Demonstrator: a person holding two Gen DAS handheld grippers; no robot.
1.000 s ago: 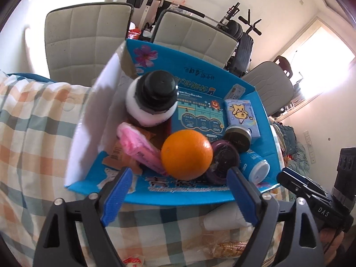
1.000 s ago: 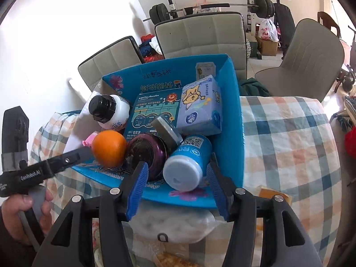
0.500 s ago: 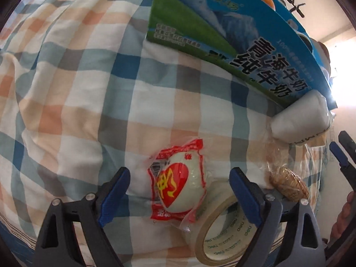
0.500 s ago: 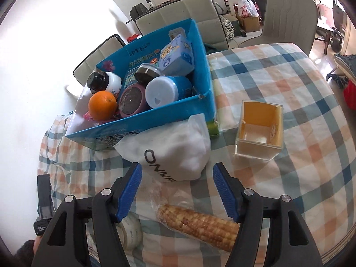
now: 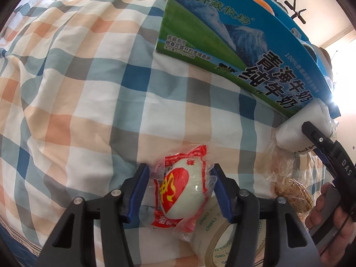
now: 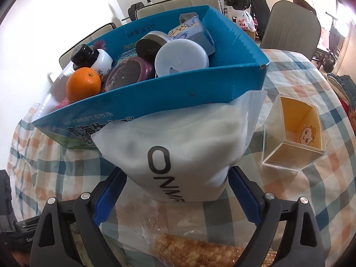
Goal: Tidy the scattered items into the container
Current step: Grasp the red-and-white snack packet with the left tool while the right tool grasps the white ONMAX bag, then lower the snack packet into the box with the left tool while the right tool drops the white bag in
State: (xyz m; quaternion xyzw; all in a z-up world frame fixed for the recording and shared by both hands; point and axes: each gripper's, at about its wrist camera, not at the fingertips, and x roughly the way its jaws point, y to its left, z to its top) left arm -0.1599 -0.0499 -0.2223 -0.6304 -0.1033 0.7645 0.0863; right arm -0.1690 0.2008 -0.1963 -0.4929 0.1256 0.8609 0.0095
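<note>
A blue cardboard box [image 6: 222, 82] holds an orange [image 6: 83, 84], a white bottle with a black cap, jars and a tissue pack. Its printed outer side shows in the left wrist view [image 5: 255, 51]. My left gripper [image 5: 180, 189] is closed around a packaged egg in a red and white wrapper [image 5: 182, 191] lying on the checked cloth; both pads touch the wrapper. My right gripper [image 6: 175, 189] is open, its fingers either side of a white pouch [image 6: 178, 146] that leans against the box. The pouch also shows in the left wrist view [image 5: 298, 129].
A roll of clear tape [image 5: 224, 240] lies under the egg's near end. A bagged corn cob [image 6: 200, 251] lies below the pouch. A clear box with a yellow insert [image 6: 293, 133] stands right of the blue box. Chairs and gym gear stand behind the table.
My left gripper has dropped from over the box to the cloth and closed on the packaged egg. My right gripper has moved down and forward, straddling the white pouch.
</note>
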